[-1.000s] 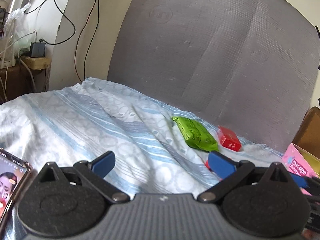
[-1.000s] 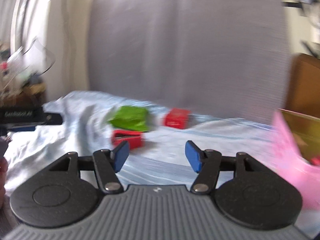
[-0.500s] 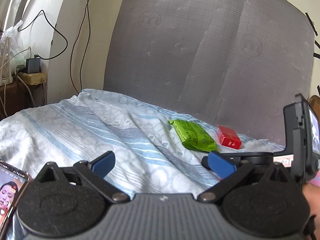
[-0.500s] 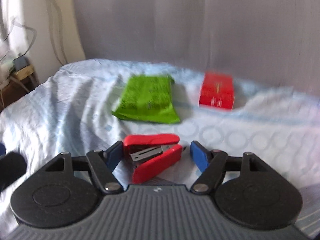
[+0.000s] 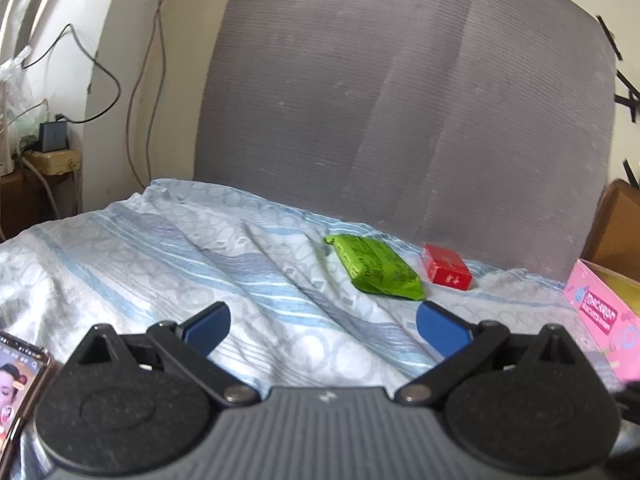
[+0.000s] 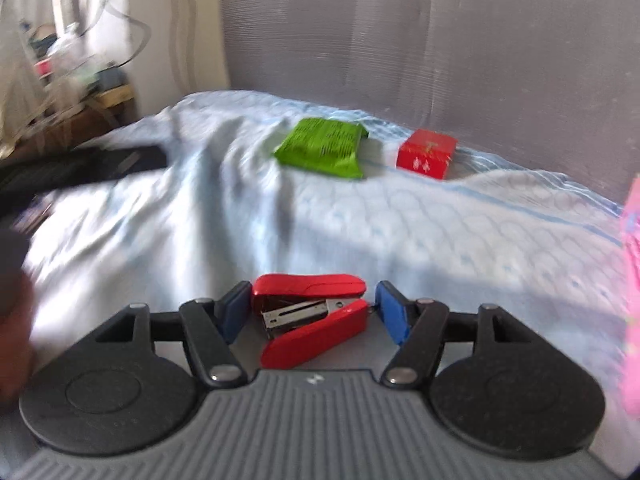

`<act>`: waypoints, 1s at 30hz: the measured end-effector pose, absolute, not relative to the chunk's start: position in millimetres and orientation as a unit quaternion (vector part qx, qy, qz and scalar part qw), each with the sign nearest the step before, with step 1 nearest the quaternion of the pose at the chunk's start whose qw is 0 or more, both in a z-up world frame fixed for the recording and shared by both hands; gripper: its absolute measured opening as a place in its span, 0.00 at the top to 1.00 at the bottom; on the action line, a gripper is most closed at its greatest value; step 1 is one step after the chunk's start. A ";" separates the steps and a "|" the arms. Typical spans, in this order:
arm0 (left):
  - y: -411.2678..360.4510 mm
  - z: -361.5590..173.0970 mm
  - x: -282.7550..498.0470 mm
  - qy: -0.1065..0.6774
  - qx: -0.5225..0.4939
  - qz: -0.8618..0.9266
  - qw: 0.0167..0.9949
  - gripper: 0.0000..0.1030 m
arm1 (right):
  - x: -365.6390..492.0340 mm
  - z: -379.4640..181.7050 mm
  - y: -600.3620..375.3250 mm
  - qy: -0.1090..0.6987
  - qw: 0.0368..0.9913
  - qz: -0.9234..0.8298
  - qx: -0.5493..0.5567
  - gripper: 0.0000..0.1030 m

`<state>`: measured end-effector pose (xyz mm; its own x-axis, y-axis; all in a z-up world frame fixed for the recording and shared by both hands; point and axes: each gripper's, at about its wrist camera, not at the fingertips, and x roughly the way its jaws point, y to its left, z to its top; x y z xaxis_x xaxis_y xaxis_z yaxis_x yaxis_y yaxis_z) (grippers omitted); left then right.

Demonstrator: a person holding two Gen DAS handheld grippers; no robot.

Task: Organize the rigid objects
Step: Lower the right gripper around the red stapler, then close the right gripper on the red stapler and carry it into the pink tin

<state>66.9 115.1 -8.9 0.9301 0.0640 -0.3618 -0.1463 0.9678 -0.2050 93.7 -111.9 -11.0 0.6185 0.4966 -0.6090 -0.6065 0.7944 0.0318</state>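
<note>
My right gripper (image 6: 310, 312) is shut on a red stapler (image 6: 310, 316), its blue pads against both ends, lifted above the blue-and-white bedsheet (image 6: 400, 232). A green packet (image 6: 322, 147) and a small red box (image 6: 427, 153) lie farther back near the grey headboard. In the left wrist view the green packet (image 5: 376, 268) and the red box (image 5: 447, 267) lie ahead to the right. My left gripper (image 5: 322, 326) is open and empty, low over the sheet (image 5: 160, 256).
A pink box (image 5: 608, 316) stands at the right edge, also seen in the right wrist view (image 6: 632, 280). A phone (image 5: 16, 376) lies at the lower left. The grey headboard (image 5: 400, 100) closes the back. Cables and a socket strip (image 5: 52, 156) are at the left.
My right gripper closed on the red stapler and has drawn back with it, away from the packet and box. It has left the left wrist view. The left gripper barely moved.
</note>
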 end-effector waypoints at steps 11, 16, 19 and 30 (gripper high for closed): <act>61.6 -6.9 67.9 0.235 -0.030 -0.037 0.971 0.01 | 11.0 -14.6 -219.2 0.290 0.924 0.247 -0.027 0.31; 21.7 -0.6 50.9 0.253 -0.051 -0.128 0.958 0.01 | -2.2 -12.3 -240.7 0.274 0.937 0.217 -0.014 0.26; -0.7 4.2 47.0 0.267 -0.042 -0.176 0.947 0.01 | -11.2 -13.4 -247.9 0.271 0.937 0.219 -0.012 0.26; -38.1 16.4 43.9 0.310 -0.040 -0.252 0.916 0.14 | -25.5 -16.6 -258.4 0.262 0.939 0.223 0.016 0.27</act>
<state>43.9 -38.1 16.4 0.6807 -0.4866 -0.5476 0.4369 0.8697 -0.2298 -25.5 -258.4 -16.6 0.7627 0.4274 -0.4854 -0.4101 0.8999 0.1481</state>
